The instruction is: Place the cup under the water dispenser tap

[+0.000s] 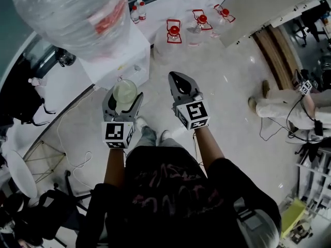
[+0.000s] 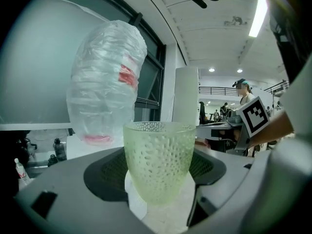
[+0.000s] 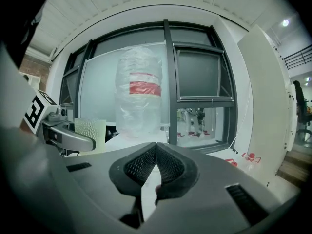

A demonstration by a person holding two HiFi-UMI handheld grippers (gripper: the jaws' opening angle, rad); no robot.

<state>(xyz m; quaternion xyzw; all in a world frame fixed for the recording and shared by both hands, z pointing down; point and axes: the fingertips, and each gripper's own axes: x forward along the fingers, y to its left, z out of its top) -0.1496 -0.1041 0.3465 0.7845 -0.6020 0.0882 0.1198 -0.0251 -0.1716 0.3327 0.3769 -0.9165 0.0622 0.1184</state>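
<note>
Water bottle [image 1: 72,14], wrapped in clear plastic w/ a red label, is seen at upper left of the head view, seated on top of the white dispenser [image 1: 126,61]. The tap itself cannot be made out in any view.

Just right of and below the dispenser's front, the left gripper [image 1: 124,98] is held out, its marker cube [image 1: 119,134] nearest the person. In the left gripper view the pads [image 2: 105,174] are clamped on either side of the cup [image 2: 158,162]. The cup is pale green dimpled glass, upright, rim open upward, and it is carried off the floor, close to the dispenser front but not touching it. The wrapped bottle is seen beyond it at upper left in that view.

Further right, the right gripper [image 1: 178,79] is held alongside, near the left one but apart from it. In the right gripper view its jaws are pressed together at the tips w/ nothing between them. The cup and left gripper show at far left there, w/ the bottle behind.

At top centre-right of the head view, clear jugs w/ red handles [image 1: 174,31] stand on the floor. At far right a second person [image 1: 282,107] in light clothing is seen.
</note>
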